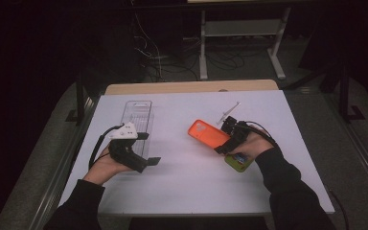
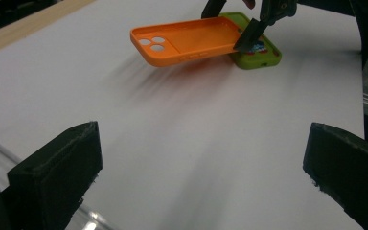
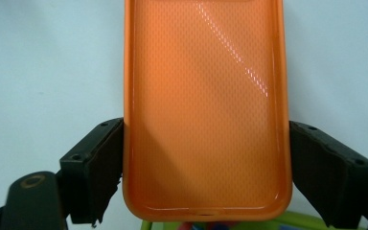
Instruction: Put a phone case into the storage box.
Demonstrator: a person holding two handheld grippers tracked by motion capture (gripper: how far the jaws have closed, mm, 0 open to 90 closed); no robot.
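right claw [image 1: 226, 142]: clamped across orange phone case [image 1: 208, 134], lifted off bench [image 1: 182, 187], over green case [image 1: 238, 163] | left claw [image 1: 146, 149]: released, empty, beside clear tray [image 1: 138, 112]

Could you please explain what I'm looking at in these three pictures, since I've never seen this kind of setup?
A person sits at a white table holding a hand-operated tool in each hand. Each tool ends in two black tongs and carries its own camera.

One picture looks down from above. The other two look along each tool's tongs.

The right tongs grip an orange phone case by its long sides, lifted clear of the table with its hollow side up. Just under it lies a green phone case.

The left tongs stand wide open, holding nothing. Beside the left hand lies a clear plastic tray.
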